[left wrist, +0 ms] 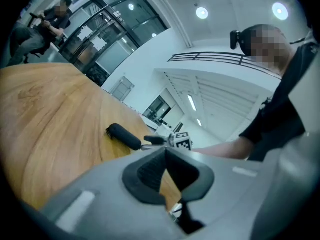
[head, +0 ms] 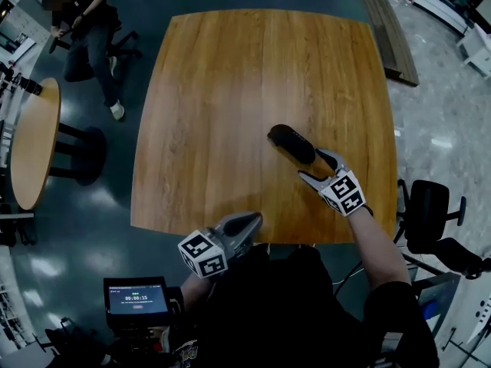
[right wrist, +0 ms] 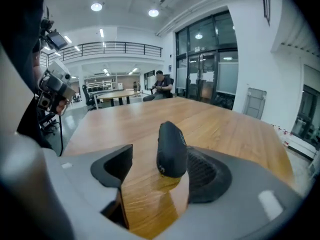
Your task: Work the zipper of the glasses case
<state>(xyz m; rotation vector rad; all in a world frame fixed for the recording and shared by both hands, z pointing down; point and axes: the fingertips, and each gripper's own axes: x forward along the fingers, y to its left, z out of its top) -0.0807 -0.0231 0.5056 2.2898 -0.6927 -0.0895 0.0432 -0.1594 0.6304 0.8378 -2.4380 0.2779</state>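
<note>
Closest to the wearer, the left tool [head: 244, 225] hangs at the near edge of the table [head: 230, 90], its pads pressed together on nothing and well apart from the work. Further in, toward the right side, the right tool [head: 318, 167] stands wide, its two jaws bracketing the near end of the dark glasses case [head: 291, 144], which lies flat on the wood, angled away to the left. The job looks to be at its opening step: the case is lined up but not gripped, and the zipper seems untouched. The next move likely calls for closing gently on the case's end to steady it, then bringing the idle left tool across to find the pull. The head view cannot tell how the case sits in the gap. The right gripper view can: it lies close against the right-hand pad, with clear wood between it and the other. A pale fleck on its near end may be the pull, though that is uncertain. The left gripper view adds the case's low side profile. Beyond the table's far corner, a seated person [head: 90, 29] waits near a round table [head: 34, 140].
</note>
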